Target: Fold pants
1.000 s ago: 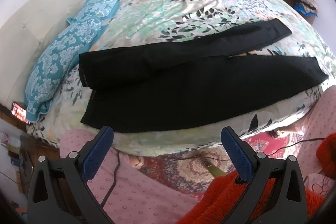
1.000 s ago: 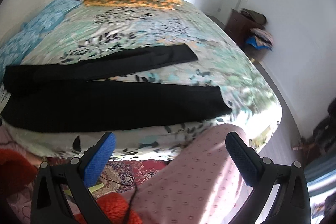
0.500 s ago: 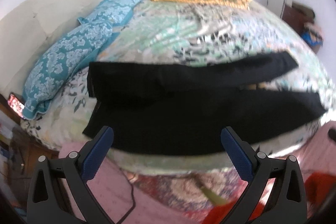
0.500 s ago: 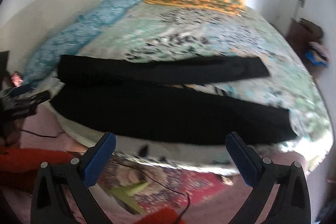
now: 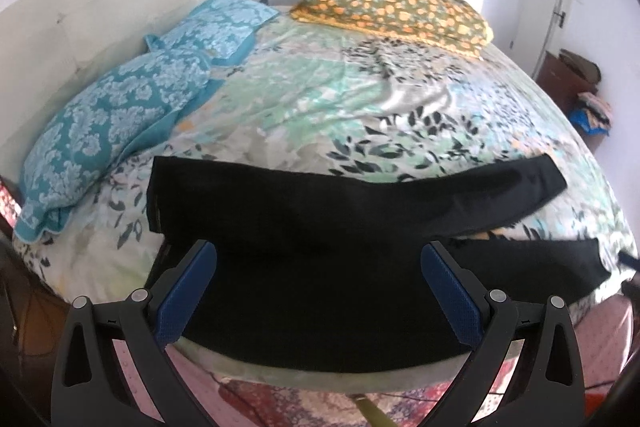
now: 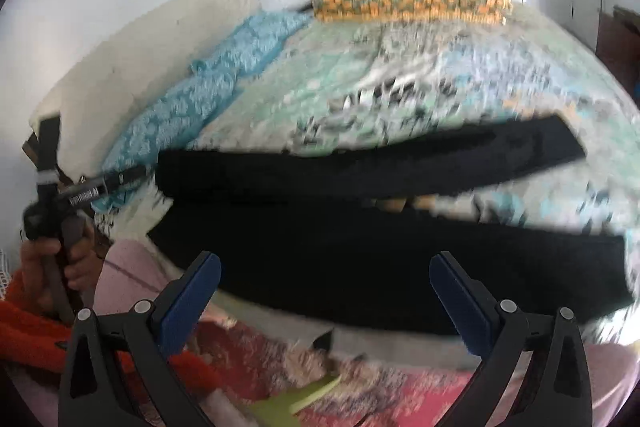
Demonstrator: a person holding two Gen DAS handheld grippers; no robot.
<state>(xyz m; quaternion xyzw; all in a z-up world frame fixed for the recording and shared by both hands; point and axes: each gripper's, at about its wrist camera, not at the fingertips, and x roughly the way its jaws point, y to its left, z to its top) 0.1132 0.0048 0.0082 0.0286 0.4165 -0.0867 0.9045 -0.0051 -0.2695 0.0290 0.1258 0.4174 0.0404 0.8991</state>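
Black pants (image 5: pixel 320 227) lie flat across the near edge of the bed, waistband at the left, both legs running right and slightly apart. They also show in the right wrist view (image 6: pixel 360 211), which is blurred. My left gripper (image 5: pixel 318 287) is open and empty, hovering over the near leg close to the waist. My right gripper (image 6: pixel 325 295) is open and empty, just short of the near leg's front edge. The left gripper (image 6: pixel 116 181) and the hand holding it show at the left of the right wrist view.
The floral bedsheet (image 5: pixel 340 99) covers the bed. Two teal pillows (image 5: pixel 120 115) lie by the cream headboard (image 5: pixel 80 19); an orange patterned pillow (image 5: pixel 392 7) lies at the far side. A red rug (image 6: pixel 360 379) lies below the bed edge. A dresser (image 5: pixel 568 79) stands at right.
Both grippers have moved forward and closer to the bed; the pants now fill more of each view. The right gripper swung left. Both stayed open.
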